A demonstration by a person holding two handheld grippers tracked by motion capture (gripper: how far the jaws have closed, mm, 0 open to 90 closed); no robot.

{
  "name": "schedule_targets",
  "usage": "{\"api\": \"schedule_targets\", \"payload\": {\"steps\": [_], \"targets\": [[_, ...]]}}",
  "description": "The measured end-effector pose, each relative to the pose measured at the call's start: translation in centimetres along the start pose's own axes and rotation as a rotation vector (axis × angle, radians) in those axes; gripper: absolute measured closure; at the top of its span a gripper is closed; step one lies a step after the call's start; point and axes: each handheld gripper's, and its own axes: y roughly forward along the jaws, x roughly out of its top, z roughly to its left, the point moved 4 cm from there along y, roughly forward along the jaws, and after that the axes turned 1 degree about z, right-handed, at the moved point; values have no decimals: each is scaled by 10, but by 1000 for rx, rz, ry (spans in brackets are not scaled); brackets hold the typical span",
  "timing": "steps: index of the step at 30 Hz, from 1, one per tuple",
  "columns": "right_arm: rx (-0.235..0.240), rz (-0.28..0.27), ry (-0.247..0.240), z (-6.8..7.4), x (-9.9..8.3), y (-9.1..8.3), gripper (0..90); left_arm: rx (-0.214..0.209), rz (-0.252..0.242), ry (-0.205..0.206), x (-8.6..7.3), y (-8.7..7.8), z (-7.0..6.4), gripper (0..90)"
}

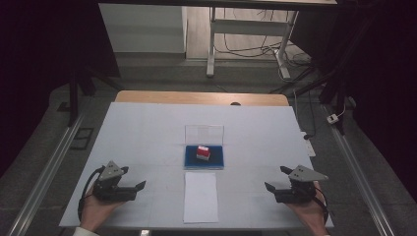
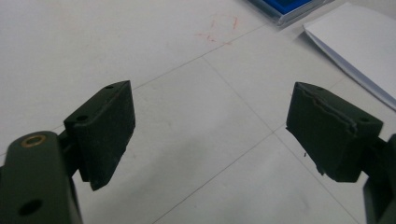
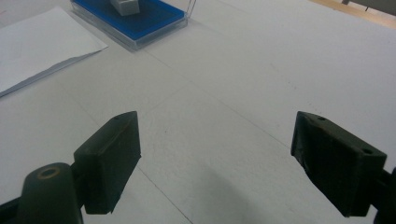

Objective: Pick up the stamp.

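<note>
Start pose, nothing grasped yet. Left gripper (image 1: 129,189) low over the table (image 1: 147,128), jaws spread wide, nothing btwn them; left gripper view shows bare white surface in the gap. Right gripper (image 1: 280,186) same: jaws wide apart, empty, resting near the table's near edge.

Work items sit btwn the two grippers, ahead of both. Blue tray (image 1: 204,157) w/ clear lid (image 1: 204,133) standing upright at its far side, so box is already open. Small red/white block (image 1: 203,153) sits on the blue pad, approx centre. From left gripper, tray is ahead & to its right, well apart; from right gripper, ahead & to its left, also well apart. White paper sheet (image 1: 200,196) lies flat just this side of the tray, directly btwn the grippers, closer to both than the tray is.

Step in hand (judgement): pre-reach, hands parked. Block looks like the target, prob pick from tray & set on paper, can't confirm.

Next move needs: one gripper goes fwd & inward over the paper, comes down on the block from above w/ jaws straddling it, clear of the upright lid behind. Block is small, so align well before closing. Other gripper may need to steady the tray so it doesn't slide
</note>
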Motion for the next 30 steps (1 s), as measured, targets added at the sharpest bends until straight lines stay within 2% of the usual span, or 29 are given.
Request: {"api": "schedule_targets", "payload": {"steps": [8, 13, 22, 30], "targets": [[16, -11, -8, 2, 0, -2, 173, -7, -28, 18, 8, -3, -5, 157], [18, 7, -2, 1, -3, 2, 191, -15, -19, 26, 8, -3, -7, 158], [7, 7, -10, 2, -2, 1, 204, -19, -11, 16, 7, -2, -5, 160], [8, 8, -13, 2, 0, 0, 212, -24, -4, 25, 6, 0, -5, 164]]}}
